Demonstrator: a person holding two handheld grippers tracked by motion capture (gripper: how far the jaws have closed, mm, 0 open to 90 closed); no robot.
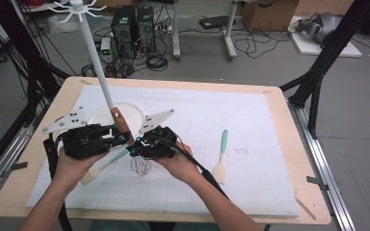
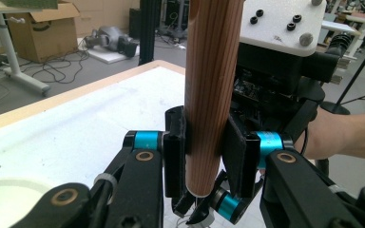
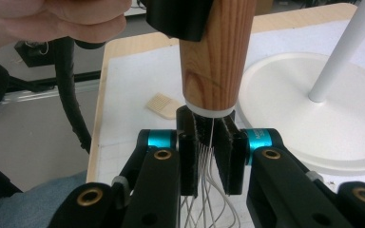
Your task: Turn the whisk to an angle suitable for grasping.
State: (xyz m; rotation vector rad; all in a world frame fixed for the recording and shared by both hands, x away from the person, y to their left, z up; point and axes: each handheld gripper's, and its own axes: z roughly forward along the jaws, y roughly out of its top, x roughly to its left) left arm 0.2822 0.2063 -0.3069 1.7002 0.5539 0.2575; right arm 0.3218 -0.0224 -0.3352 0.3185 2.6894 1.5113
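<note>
I'm holding the whisk (image 1: 125, 132) upright between the 2 grippers above the mat, beside the rack (image 1: 107, 89), left gripper (image 2: 204, 156) clenching its wooden handle, right gripper (image 3: 211, 152) pinching the wires, and I'm keeping both grips firm so it's not tilting.

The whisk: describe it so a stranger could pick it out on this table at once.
Start at the white stand with the tall pole at the table's left. Just in front of its round base, the two grippers meet on the whisk, held upright: the left gripper clamps its wooden handle, the right gripper its wires. Unlike the two flat spatulas nearby, it ends in looped metal wires.
</note>
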